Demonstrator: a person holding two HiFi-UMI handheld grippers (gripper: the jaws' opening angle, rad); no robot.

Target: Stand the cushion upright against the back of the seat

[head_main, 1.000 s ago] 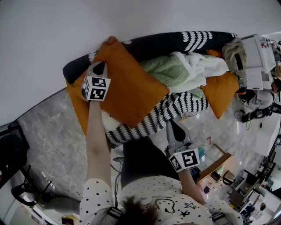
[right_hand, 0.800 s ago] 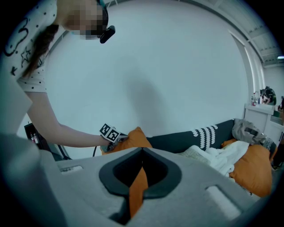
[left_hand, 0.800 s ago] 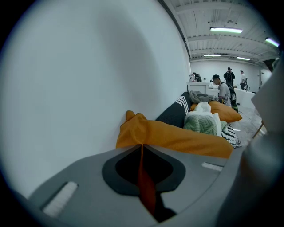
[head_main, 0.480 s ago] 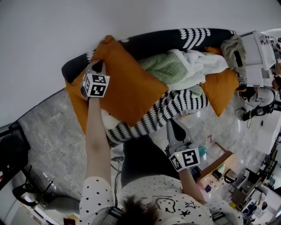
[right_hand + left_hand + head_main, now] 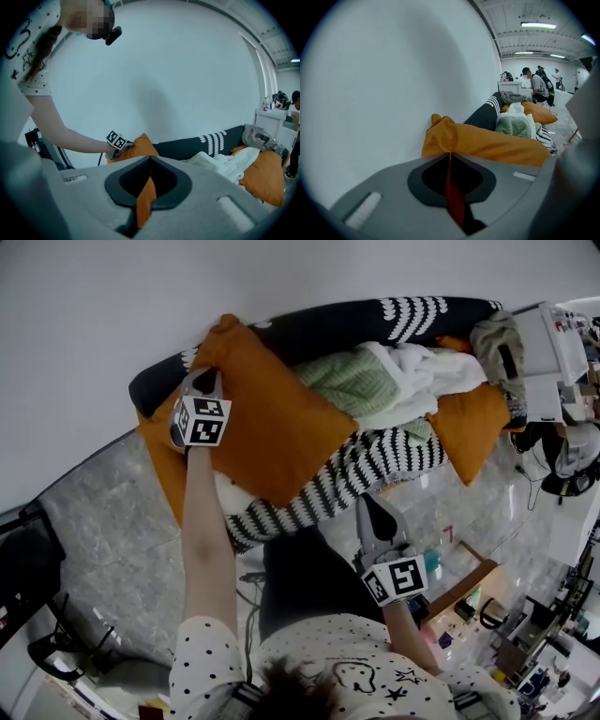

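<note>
Head view. The cushion [image 5: 272, 418], large and orange, sits at the left end of the sofa [image 5: 337, 324]. It is raised on edge and tilted, with its top corner against the dark backrest just below the wall [image 5: 281, 277]. Its lower part rests on a black-and-white striped throw [image 5: 375, 470] that covers the seat.

The left gripper [image 5: 212, 381] is at the cushion's left edge, its jaws closed on the orange fabric. In the left gripper view the cushion begins right at the jaw tips and runs off to the right along the backrest.

The right gripper [image 5: 367, 504] is held near the seat's front edge, well apart from the cushion. Its jaws are together, and neither view shows it touching the sofa.

Right of the cushion, a green blanket [image 5: 352, 381] and a white blanket [image 5: 422, 381] are heaped on the seat. A second cushion [image 5: 469, 432], also orange, leans at the sofa's far right end. The sofa stands on a grey marbled floor [image 5: 103, 521].
</note>
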